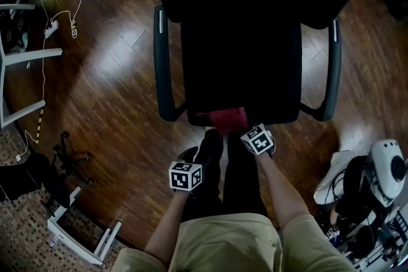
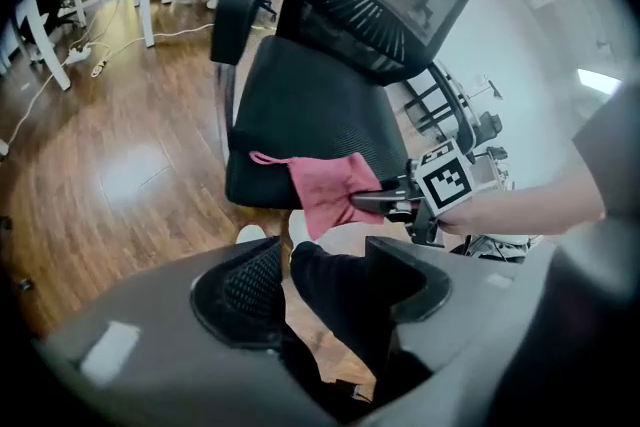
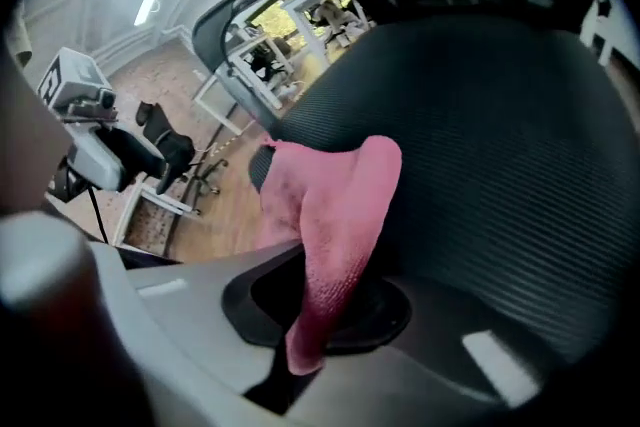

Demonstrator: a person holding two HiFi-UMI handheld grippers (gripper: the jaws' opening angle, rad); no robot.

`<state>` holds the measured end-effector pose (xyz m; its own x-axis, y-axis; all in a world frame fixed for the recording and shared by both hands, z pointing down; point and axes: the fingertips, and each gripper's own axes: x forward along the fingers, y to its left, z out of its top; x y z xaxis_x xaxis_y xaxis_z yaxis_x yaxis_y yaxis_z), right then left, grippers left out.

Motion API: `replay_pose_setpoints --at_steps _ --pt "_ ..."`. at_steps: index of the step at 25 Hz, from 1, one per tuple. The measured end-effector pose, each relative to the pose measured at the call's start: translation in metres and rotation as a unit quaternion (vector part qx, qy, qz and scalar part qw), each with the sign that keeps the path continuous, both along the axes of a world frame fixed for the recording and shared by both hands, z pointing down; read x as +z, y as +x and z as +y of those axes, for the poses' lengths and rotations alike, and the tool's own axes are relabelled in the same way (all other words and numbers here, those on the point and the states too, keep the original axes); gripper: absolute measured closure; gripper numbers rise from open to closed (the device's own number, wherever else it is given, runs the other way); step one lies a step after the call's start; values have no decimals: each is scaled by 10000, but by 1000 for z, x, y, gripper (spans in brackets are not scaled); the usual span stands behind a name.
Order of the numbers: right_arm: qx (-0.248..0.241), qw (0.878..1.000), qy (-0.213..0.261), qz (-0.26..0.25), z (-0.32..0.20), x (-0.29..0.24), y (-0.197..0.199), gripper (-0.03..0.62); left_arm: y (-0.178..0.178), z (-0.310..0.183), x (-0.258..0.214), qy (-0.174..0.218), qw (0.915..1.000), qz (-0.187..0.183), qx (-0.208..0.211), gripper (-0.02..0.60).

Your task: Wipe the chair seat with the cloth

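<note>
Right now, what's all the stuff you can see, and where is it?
office chair: one, black, middle of the floor.
cloth: one, pink, at the seat's front edge.
floor: one, brown wood, all around the chair.
power strip: one, white, on the floor far left, with white cables.
table legs: several, white, left edge.
left tongs: one, dark grey, open, gripping nothing, in front of the chair.
right tongs: one, dark grey, shut on the cloth.

Glossy dark wood floor point(image 1: 95, 73) spreads underneath; white desk legs point(image 1: 35, 54) at nine o'clock, a power strip point(image 1: 51, 27) at ten, speckled rug point(image 1: 22, 226) at eight.
</note>
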<state>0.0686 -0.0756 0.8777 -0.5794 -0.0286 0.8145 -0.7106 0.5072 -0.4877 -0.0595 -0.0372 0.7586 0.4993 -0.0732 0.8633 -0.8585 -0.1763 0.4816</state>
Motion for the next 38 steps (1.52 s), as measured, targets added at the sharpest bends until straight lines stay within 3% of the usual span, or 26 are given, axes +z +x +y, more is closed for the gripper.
replay_pose_setpoints --at_steps 3,6,9,12,15,20,22,25,28,33,38 --pt "763 9940 -33 779 12 6 111 580 29 -4 -1 36 9995 191 236 330" --pt "1686 9734 -92 1550 19 12 211 580 48 -13 -3 128 9986 304 417 330" --pt "2135 9547 -171 2064 25 16 269 580 53 -18 -5 222 9974 320 599 330" --pt "2751 9344 -355 2234 22 16 290 580 51 -26 -9 321 9964 367 690 330" --pt "3339 9260 -412 1712 14 2 262 580 42 -35 -15 408 9960 345 721 330" --pt "3579 9326 -170 441 14 -63 179 580 54 -55 -50 762 9918 610 820 330" --pt "3790 9253 -46 -72 12 -104 146 580 61 -73 -73 1074 9865 758 974 330" --pt "4258 8978 345 -1071 -18 -177 109 579 70 -118 -115 1686 9751 1007 1033 333" --pt "4395 8712 1027 -1932 -40 -261 88 579 72 -143 -171 2299 9608 1189 990 333" --pt "3696 8697 1978 -2608 -48 -357 90 580 78 -153 -256 3277 9323 1262 866 333" --pt "3454 8423 2391 -3376 -21 -433 104 580 74 -112 -321 3942 9098 1142 615 333"
